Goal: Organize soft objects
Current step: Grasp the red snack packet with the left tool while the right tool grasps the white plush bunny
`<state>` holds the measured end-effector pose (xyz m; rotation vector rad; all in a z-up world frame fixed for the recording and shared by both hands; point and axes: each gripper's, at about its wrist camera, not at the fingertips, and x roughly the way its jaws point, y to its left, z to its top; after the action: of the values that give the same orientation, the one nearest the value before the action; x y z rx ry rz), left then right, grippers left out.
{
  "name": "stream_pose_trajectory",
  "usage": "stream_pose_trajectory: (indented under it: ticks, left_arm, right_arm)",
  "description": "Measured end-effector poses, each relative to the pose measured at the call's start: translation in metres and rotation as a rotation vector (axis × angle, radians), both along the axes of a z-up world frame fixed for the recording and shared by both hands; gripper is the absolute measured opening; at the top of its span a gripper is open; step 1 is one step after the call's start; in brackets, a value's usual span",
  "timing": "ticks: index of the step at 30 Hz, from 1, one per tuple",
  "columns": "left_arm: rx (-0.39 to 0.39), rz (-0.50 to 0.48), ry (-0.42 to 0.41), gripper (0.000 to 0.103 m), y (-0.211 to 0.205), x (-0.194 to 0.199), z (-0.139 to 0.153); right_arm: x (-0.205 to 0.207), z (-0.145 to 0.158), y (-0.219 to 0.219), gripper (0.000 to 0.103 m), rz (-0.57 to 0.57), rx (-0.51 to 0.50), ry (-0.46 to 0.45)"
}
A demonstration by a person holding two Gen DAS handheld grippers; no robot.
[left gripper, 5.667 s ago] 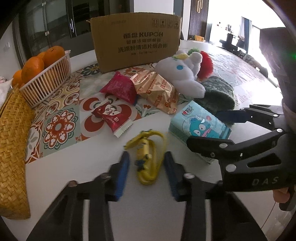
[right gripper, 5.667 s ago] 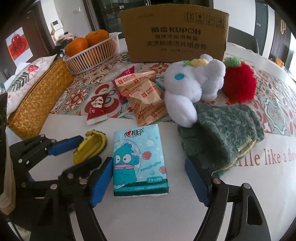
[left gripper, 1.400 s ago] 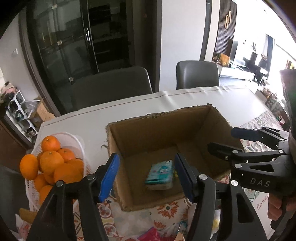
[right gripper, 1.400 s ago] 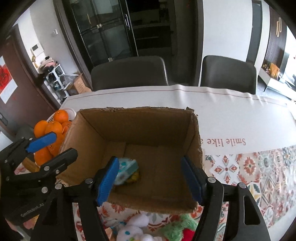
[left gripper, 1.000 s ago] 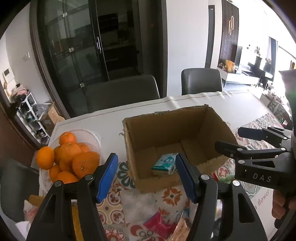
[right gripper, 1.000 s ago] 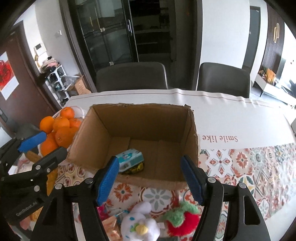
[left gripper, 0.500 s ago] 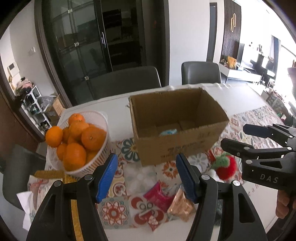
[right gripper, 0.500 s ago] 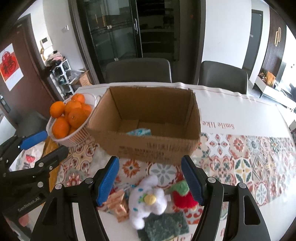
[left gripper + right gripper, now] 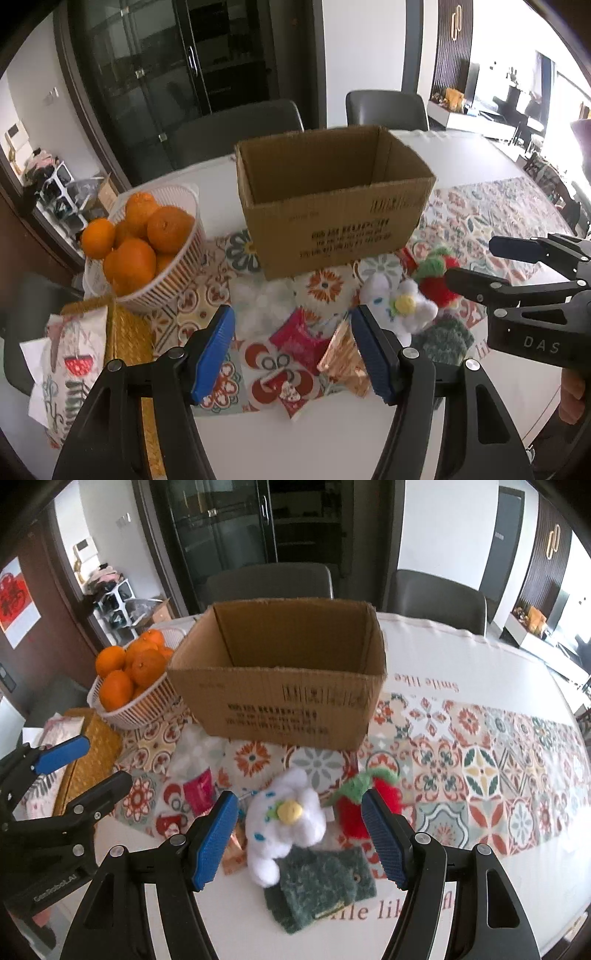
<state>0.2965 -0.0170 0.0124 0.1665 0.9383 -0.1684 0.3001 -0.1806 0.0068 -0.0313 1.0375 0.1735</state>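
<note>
A white plush toy (image 9: 284, 823) lies on the table in front of the open cardboard box (image 9: 284, 701), with a red and green plush strawberry (image 9: 373, 805) to its right and a dark green knitted piece (image 9: 321, 882) just nearer me. My right gripper (image 9: 299, 838) is open and empty, held above the white plush. My left gripper (image 9: 295, 354) is open and empty above the pink (image 9: 299, 339) and copper snack packets (image 9: 343, 362). The plush (image 9: 402, 310) and box (image 9: 332, 214) also show in the left wrist view.
A white basket of oranges (image 9: 144, 240) stands left of the box. A woven yellow mat (image 9: 129, 343) and a printed cloth (image 9: 70, 362) lie at the left edge. Dark chairs (image 9: 266, 579) stand behind the table. A patterned runner (image 9: 498, 760) covers the right side.
Both grippers have pulled back and lowered away from the box. The box interior with the tissue pack is out of sight now; the plush toys and snack packets have come into view.
</note>
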Motion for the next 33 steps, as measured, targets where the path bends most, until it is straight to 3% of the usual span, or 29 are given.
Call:
stream_pose_trajectory:
  ticks: [33]
  left_arm:
    - [0.055, 0.099, 0.324, 0.065, 0.024, 0.007, -0.117]
  right_arm:
    - [0.022, -0.103, 0.02, 0.073, 0.007, -0.004, 0.239]
